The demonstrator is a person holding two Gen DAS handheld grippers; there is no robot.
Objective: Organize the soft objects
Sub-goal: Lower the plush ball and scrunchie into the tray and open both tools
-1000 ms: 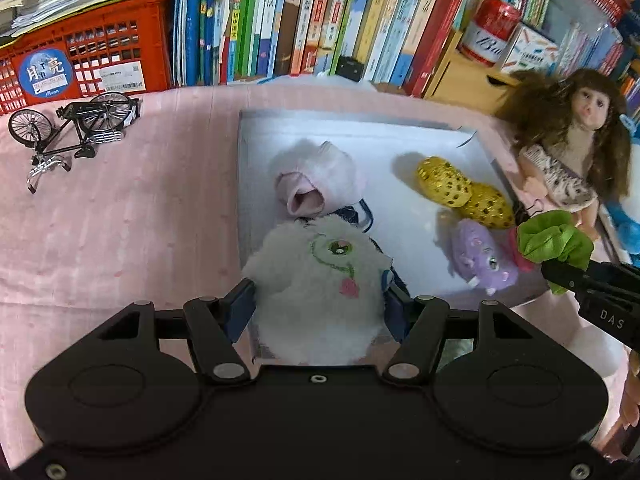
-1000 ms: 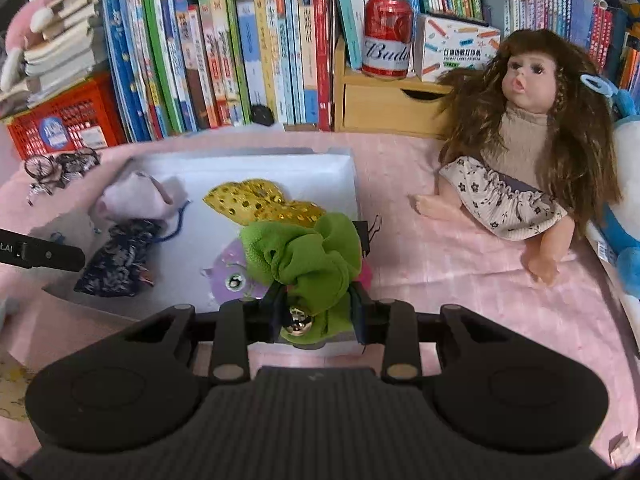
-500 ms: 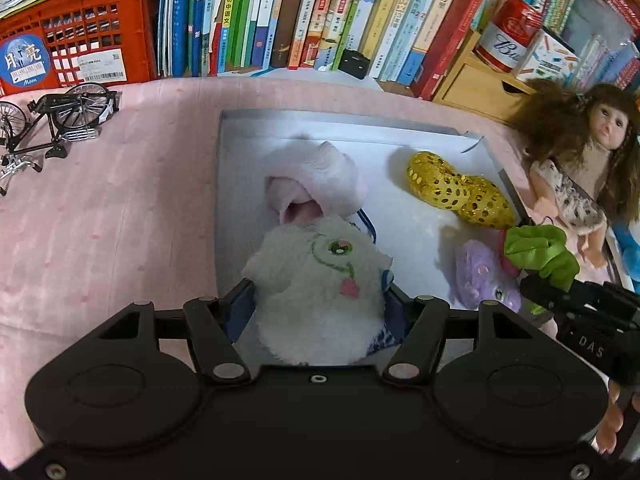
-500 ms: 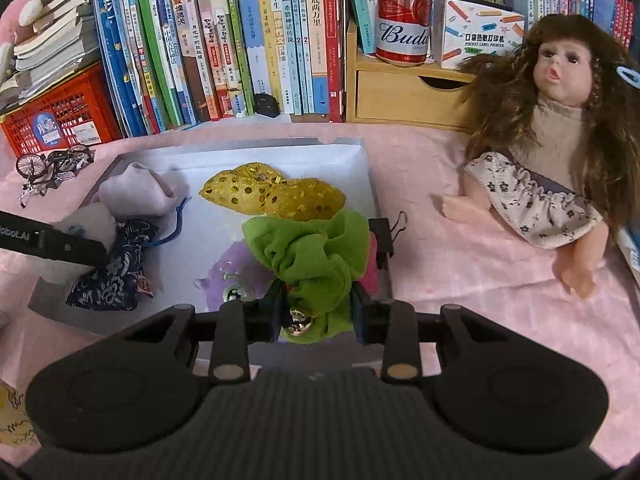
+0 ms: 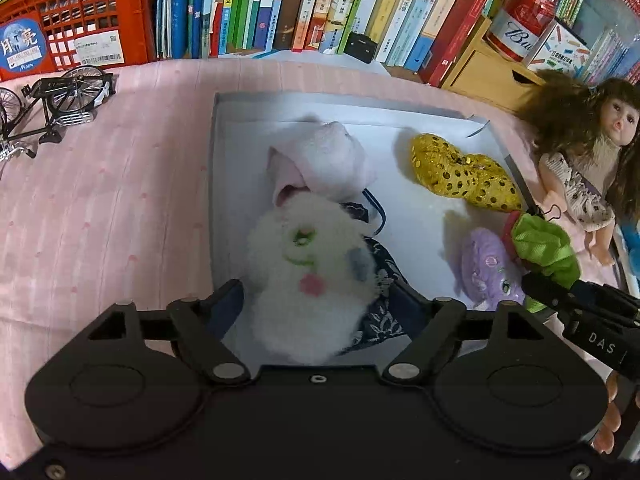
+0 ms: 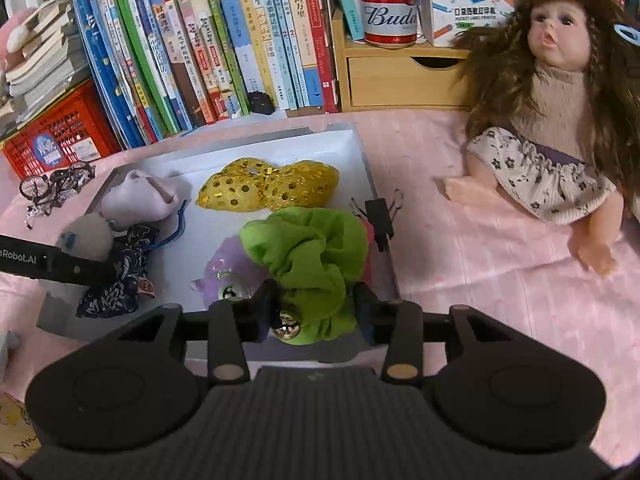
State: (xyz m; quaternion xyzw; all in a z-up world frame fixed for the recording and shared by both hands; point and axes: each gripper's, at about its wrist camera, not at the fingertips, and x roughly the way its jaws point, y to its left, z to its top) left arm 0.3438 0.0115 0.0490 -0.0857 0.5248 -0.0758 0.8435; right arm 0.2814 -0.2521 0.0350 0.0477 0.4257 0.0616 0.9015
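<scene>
While fingers [image 6: 362,308] pinch it, green scrunchie [image 6: 308,256] overhangs tray [image 6: 280,152]

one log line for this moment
left gripper: open, white plush between fingers | right gripper: shut on green scrunchie | both over tray

White fluffy plush [image 5: 308,276], lime-green scrunchie [image 6: 308,260], gold sequined pouch [image 6: 268,190], navy floral-print bag [image 6: 124,272], pink tablecloth [image 6: 500,280]

- From the left wrist we look down, close over the white tray [image 5: 400,196].
- From the right wrist we share that tray [image 6: 168,256].
</scene>
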